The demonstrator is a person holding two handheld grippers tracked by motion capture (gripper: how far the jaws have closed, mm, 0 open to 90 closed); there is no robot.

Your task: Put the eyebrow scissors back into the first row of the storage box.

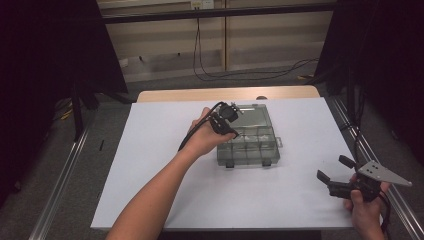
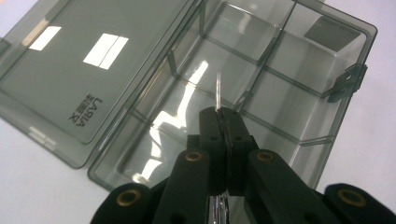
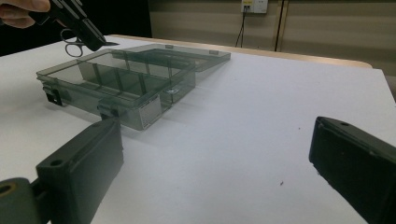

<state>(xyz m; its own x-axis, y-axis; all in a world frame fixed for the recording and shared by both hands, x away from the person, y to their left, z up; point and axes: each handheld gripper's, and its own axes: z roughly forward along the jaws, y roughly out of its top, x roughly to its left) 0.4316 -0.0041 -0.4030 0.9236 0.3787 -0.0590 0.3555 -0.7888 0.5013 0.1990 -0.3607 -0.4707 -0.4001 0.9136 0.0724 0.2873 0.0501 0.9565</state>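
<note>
Right now your left gripper (image 2: 223,116) is clamped on a small pair of scissors (image 2: 218,91), the jaws pressed together on the metal; the thin blade tip pokes out past the jaw ends, and in the right gripper view the finger loops (image 3: 72,46) hang below the jaws; the scissors' long axis runs roughly along the gripper's own line. They hang just above the open, smoke-grey compartment box (image 1: 247,145) in the middle of the bench (image 1: 165,190), tip aimed down and forward into the divided tray (image 2: 289,56); the flat lid (image 2: 70,70) lies folded back on the far side. What the coming move turns on, I'd judge, is which cell sits under that tip; from the left gripper view it looks to be over a divider wall in the middle of the tray, though I cannot tell the exact cell. Your right gripper (image 1: 336,175) sits well apart near the right edge of the bench, jaws wide apart and holding nothing; the left is far nearer the box.
</note>
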